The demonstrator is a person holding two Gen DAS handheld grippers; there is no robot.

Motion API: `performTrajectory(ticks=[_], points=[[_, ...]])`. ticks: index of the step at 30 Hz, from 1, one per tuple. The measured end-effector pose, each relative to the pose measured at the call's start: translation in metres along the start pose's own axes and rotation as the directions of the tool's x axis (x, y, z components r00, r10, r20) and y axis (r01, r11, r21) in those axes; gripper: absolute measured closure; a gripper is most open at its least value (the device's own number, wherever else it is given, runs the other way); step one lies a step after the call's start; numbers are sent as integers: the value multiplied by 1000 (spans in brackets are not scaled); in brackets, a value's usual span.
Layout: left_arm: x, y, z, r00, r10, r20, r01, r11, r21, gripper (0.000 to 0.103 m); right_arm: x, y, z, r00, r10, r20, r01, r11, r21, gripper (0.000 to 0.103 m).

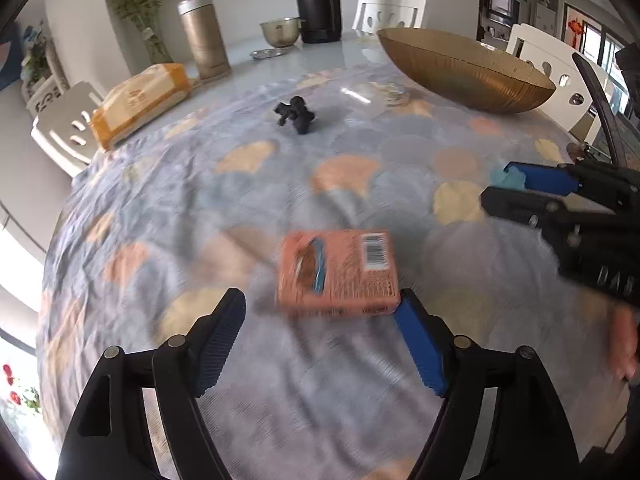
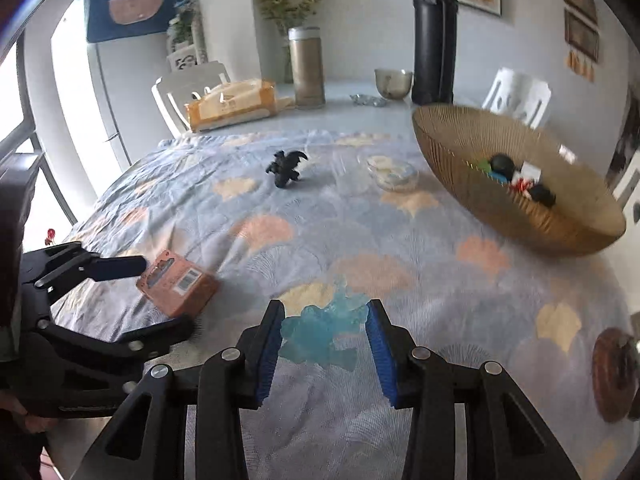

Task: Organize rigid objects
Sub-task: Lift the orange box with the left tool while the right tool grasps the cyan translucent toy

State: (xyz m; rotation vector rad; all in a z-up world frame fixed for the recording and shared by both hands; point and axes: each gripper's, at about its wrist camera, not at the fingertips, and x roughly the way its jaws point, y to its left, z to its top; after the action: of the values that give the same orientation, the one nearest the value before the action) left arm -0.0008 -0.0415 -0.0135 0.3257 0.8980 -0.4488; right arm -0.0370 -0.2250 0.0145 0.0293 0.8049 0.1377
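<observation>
Seemingly bound for the gold bowl (image 2: 520,184) where small things already lie, the right tool (image 2: 326,334) is clamped on a pale blue toy (image 2: 320,332) – while the left tool (image 1: 320,336), jaws apart, flanks the orange box (image 1: 338,272) lying on the counter (image 1: 400,168).

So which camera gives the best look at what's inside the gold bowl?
The right wrist view: it looks into the gold bowl and shows small items at the bottom. The left wrist view shows only its outer side and rim.
</observation>
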Motion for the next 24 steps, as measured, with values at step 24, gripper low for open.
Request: performTrajectory(ticks=[24], points=[[12, 5, 23, 999, -14, 36, 21, 981, -191, 63, 1, 0, 0, 999, 41, -5, -41, 999, 5, 63]])
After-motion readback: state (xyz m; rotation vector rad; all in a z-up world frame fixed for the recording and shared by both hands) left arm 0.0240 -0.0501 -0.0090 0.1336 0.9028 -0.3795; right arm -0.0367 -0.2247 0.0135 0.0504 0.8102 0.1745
